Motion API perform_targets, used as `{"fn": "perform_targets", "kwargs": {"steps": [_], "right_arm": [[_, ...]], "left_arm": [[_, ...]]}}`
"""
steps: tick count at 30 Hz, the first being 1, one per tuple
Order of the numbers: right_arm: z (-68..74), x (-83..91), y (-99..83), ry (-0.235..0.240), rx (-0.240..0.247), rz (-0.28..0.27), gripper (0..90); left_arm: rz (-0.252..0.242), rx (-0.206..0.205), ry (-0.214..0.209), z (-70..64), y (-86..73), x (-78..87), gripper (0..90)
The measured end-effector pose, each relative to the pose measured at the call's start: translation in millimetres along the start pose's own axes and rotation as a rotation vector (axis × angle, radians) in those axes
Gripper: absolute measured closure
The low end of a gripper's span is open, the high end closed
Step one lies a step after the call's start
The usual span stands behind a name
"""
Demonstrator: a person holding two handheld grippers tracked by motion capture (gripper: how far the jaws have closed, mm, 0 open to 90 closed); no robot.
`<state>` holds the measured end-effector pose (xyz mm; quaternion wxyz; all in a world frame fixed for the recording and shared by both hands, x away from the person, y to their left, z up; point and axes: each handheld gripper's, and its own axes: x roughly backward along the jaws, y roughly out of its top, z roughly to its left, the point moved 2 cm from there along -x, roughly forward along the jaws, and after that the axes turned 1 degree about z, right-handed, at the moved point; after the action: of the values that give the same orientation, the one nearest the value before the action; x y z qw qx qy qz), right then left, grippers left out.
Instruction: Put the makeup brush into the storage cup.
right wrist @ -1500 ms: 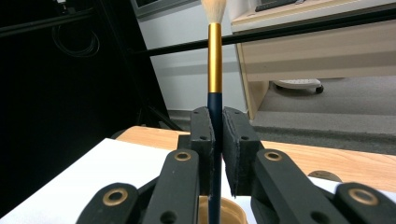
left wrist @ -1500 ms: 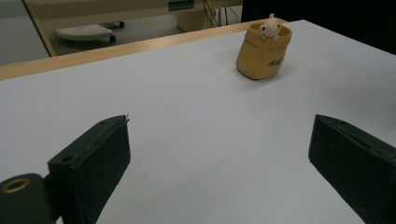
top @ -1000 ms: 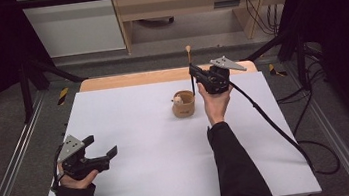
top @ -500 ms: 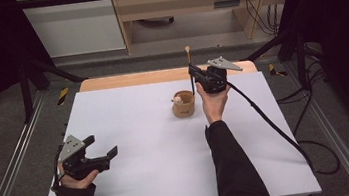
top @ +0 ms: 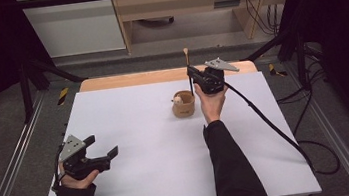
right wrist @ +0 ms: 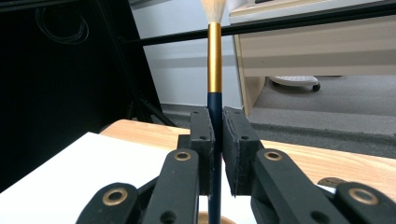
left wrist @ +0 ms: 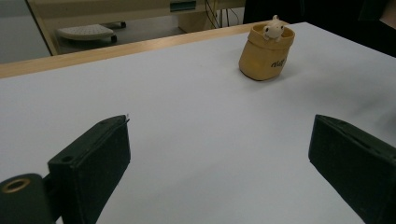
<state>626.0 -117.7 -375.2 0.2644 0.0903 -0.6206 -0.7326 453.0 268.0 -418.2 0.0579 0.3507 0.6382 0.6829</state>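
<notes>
A slender paintbrush with a dark blue handle, gold ferrule and pale bristle tip (right wrist: 214, 65) is held upright in the right tool (top: 191, 74), whose two black jaws are closed tightly on the dark handle just below the gold band. In the right gripper view the bristles are seen pointing upward at the top of the frame, while the lower end of the handle runs down between the jaws towards a tan rim at the bottom edge. In the high view the brush (top: 188, 68) is seen standing just behind and above a small tan, sack-shaped pot (top: 183, 105), which rests on the white sheet-covered surface (top: 146, 131) near its far middle. Whether the lower end of the handle is inside the pot cannot be told. A small cream-coloured animal figure (left wrist: 273, 29) is seen peeping over the pot's rim, and dark lettering is visible on the pot's side in the left gripper view.

The left tool (top: 102, 152) is held in the person's left hand (top: 77, 180) near the front left corner of the surface, well apart from the pot. Its jaws are spread wide and nothing is gripped between them; bare white surface is seen in the gap. A strip of light wood (top: 160, 76) is exposed along the far edge of the surface, beyond the white sheet.
</notes>
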Motion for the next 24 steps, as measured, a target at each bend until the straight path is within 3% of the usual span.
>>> {"fn": "perform_targets", "kwargs": {"steps": [24], "right_arm": [[-0.3,-17.9,-15.5,0.001,0.000,0.020,83.4]], "left_arm": [[0.005,-0.007,-0.002,0.0,-0.3,-0.4,5.2]]}}
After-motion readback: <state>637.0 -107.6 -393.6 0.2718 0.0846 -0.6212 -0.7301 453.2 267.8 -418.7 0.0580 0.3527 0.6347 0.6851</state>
